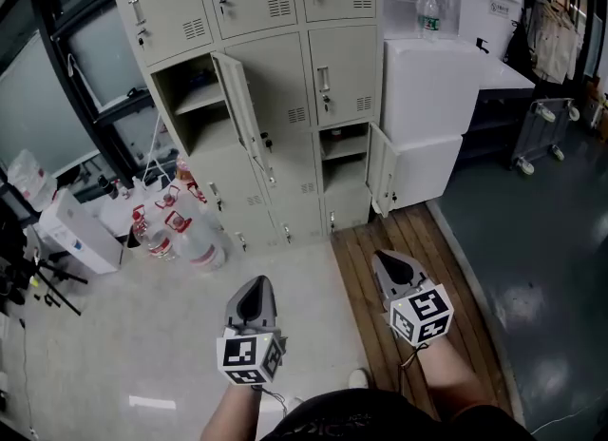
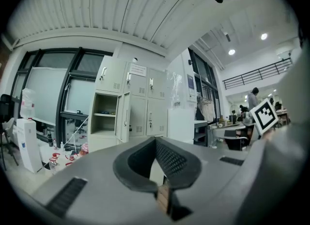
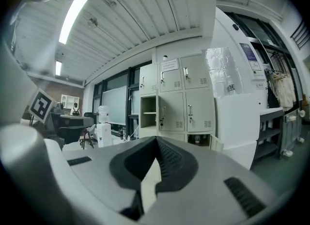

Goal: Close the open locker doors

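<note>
A bank of beige lockers (image 1: 285,68) stands ahead of me. One middle-row door (image 1: 239,116) on the left hangs open, showing a shelf inside its compartment (image 1: 190,102). A small lower door (image 1: 382,181) at the right is also swung out from its compartment (image 1: 344,156). My left gripper (image 1: 256,287) is shut and empty, well short of the lockers. My right gripper (image 1: 387,260) is shut and empty too, over the wooden strip. In the left gripper view the open compartment (image 2: 104,115) lies far beyond the left gripper (image 2: 156,144). The right gripper view shows the lockers (image 3: 179,103) far past the right gripper (image 3: 156,144).
Several plastic bottles (image 1: 176,230) stand on the floor left of the lockers, by a white box (image 1: 81,230) and a tripod (image 1: 38,278). A white cabinet (image 1: 437,97) with a bottle (image 1: 429,13) on top adjoins the lockers' right side. A wheeled cart (image 1: 546,135) is at far right.
</note>
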`<act>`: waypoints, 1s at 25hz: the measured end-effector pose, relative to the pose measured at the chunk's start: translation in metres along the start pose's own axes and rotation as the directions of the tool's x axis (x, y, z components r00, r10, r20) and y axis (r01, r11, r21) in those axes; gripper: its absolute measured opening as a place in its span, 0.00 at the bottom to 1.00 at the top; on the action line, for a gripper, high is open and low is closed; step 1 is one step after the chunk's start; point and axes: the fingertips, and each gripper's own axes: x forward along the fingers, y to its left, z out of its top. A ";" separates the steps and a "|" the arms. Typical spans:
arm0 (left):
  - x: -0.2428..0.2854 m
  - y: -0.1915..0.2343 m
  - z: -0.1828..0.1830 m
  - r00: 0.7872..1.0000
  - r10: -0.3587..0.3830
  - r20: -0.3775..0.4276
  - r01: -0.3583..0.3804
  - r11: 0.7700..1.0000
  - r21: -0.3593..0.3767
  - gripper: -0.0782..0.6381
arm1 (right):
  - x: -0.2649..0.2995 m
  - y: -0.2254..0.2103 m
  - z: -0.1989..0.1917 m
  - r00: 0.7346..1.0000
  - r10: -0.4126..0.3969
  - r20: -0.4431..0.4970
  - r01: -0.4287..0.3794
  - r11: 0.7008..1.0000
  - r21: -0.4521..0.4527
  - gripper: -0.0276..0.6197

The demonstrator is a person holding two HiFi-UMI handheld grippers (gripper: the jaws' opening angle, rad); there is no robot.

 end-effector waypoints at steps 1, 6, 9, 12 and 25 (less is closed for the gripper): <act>0.003 -0.002 0.000 1.000 0.001 0.001 -0.001 1.000 0.000 0.11 | 0.002 -0.003 0.001 1.000 0.005 0.001 -0.005 1.000 -0.004 0.04; 0.018 -0.009 -0.002 1.000 0.014 0.001 -0.014 1.000 0.004 0.11 | 0.012 -0.021 0.004 1.000 0.022 0.014 -0.022 1.000 -0.001 0.04; 0.027 -0.014 -0.005 1.000 0.024 -0.015 -0.024 1.000 0.000 0.11 | 0.019 -0.033 0.003 0.999 0.032 0.012 -0.032 0.999 0.006 0.04; 0.036 -0.017 -0.005 0.999 0.038 -0.027 -0.039 0.999 -0.001 0.11 | 0.026 -0.044 0.003 0.999 0.045 0.016 -0.045 0.999 0.014 0.04; 0.068 -0.027 0.004 0.994 0.110 -0.004 -0.110 0.994 0.018 0.11 | 0.054 -0.078 0.010 0.993 0.114 0.035 -0.115 0.993 0.031 0.04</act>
